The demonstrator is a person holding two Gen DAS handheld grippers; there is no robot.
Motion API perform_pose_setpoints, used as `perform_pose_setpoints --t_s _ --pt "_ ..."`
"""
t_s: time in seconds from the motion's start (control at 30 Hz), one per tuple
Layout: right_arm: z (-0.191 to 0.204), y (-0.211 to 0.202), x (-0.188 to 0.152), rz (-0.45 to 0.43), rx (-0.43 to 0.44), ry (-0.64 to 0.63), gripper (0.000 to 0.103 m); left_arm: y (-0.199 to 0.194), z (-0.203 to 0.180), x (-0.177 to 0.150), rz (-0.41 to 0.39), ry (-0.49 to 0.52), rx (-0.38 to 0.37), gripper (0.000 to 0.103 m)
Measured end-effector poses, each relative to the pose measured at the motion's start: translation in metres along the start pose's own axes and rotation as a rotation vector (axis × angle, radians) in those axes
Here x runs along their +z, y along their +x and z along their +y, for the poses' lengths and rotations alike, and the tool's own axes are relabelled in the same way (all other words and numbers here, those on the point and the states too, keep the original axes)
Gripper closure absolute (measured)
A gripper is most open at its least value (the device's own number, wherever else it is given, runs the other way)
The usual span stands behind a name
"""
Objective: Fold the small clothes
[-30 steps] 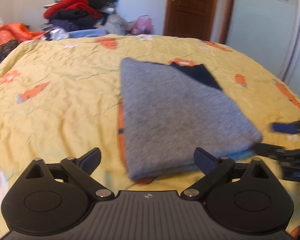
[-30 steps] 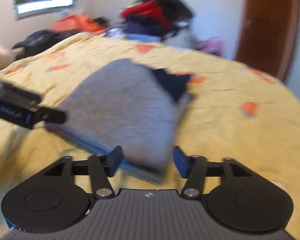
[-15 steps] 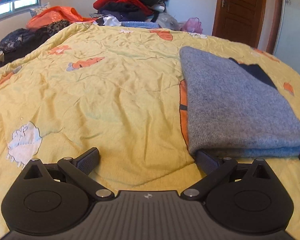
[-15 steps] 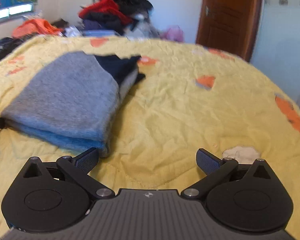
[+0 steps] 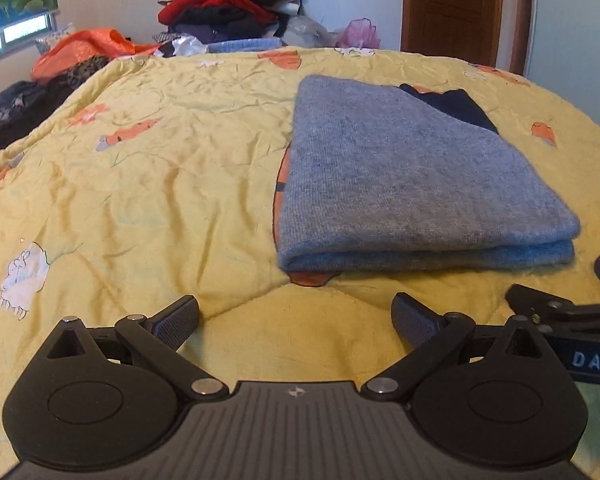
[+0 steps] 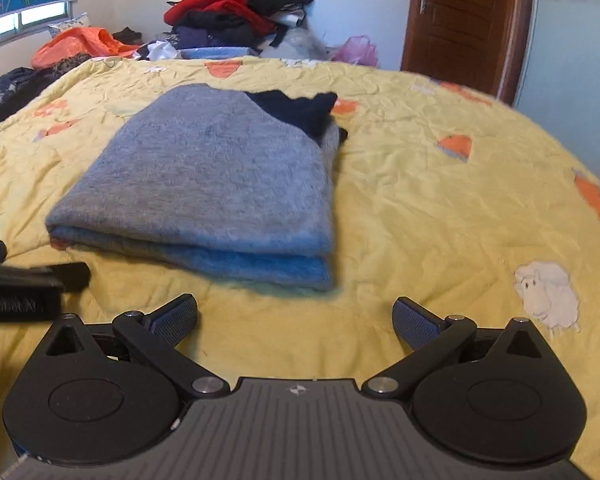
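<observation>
Both grippers are now sitting back from the sweater (image 5: pixel 412 176), lying folded mid-frame on the bed (image 5: pixel 140 184); left gripper (image 5: pixel 296 318) and right gripper (image 6: pixel 295 318) fingers are spreading wide, holding nothing.

White letters "DAS", cut off at the frame edge, stand on the right gripper (image 5: pixel 592 360) at four o'clock; lettering on the left gripper (image 6: pixel 16 304) is blurred.
</observation>
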State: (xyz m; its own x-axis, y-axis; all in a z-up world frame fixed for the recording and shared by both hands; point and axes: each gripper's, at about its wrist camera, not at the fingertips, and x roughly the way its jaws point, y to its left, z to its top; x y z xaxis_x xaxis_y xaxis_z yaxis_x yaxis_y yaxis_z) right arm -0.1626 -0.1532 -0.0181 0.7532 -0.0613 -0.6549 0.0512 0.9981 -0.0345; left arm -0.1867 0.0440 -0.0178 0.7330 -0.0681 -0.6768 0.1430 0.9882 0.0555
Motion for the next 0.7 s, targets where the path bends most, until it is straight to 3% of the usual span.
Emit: perform_pose_setpoints --t_s 0.2,0.7 --pt "0.0036 0.0041 0.0005 -0.006 0.036 -0.005 0.000 0.0044 0.0085 0.0015 -0.005 -0.056 -0.005 0.000" --pt "0.0019 0.0055 -0.0005 -0.011 0.047 -0.002 0.000 0.0056 0.0126 -0.0002 -0.030 -0.017 -0.042 0.000"
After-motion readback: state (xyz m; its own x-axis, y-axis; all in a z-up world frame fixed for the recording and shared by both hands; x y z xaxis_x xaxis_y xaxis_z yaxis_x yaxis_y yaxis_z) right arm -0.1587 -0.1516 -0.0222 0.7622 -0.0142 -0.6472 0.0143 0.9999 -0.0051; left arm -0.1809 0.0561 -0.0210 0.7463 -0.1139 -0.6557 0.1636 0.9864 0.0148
